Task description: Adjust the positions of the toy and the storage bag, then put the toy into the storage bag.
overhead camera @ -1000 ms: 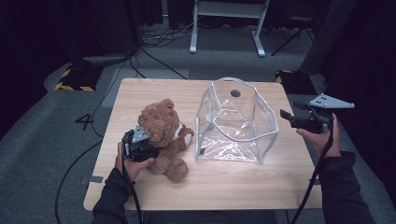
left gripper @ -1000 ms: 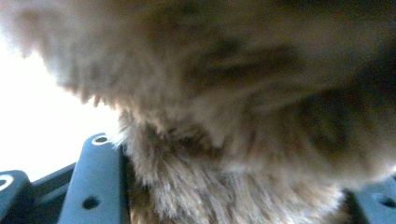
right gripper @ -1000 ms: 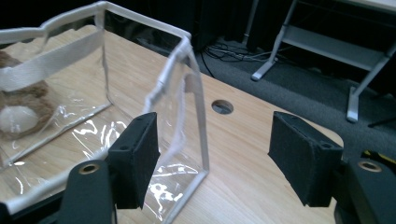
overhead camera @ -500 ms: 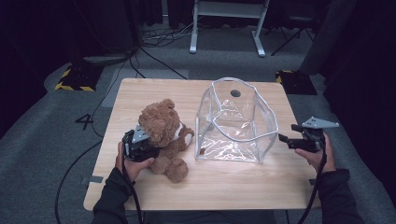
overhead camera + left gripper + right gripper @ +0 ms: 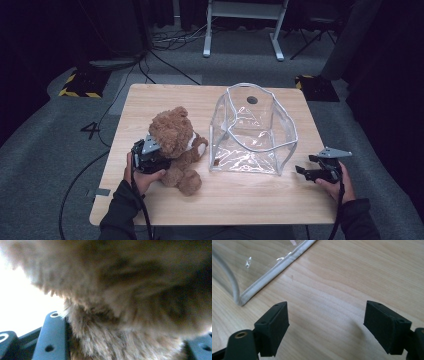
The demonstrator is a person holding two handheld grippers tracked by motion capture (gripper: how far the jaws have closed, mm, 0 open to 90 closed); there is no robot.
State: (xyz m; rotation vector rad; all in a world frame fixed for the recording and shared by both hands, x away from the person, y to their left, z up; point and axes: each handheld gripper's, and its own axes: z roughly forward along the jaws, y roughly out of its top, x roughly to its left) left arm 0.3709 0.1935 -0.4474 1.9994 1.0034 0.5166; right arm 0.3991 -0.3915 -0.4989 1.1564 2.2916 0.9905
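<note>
A brown teddy bear [image 5: 175, 145] sits on the wooden table [image 5: 165, 100], left of centre. My left gripper [image 5: 161, 160] is pressed into its near side, jaws shut on its body. In the left gripper view fur [image 5: 120, 302] bulges between the two jaws of that gripper [image 5: 125, 347]. A clear plastic bag with white trim [image 5: 252, 130] stands open-topped to the bear's right. My right gripper [image 5: 303, 173] hovers low by the table's right front edge, just right of the bag. Its jaws have just been opening and stand wide over bare wood [image 5: 327, 322], with nothing between them. The bag's corner [image 5: 262, 280] lies ahead to the left.
A round dark hole [image 5: 252, 100] in the tabletop shows through the bag. Beyond the table are grey floor, cables, a white frame's legs [image 5: 240, 30] and yellow-black striped blocks [image 5: 80, 85]. The table's right edge runs close under my right hand.
My right gripper has come down from beside the bag's upper rim to just above the table near its right front edge, and its jaws have spread wider. The left gripper and bear have stayed put.
</note>
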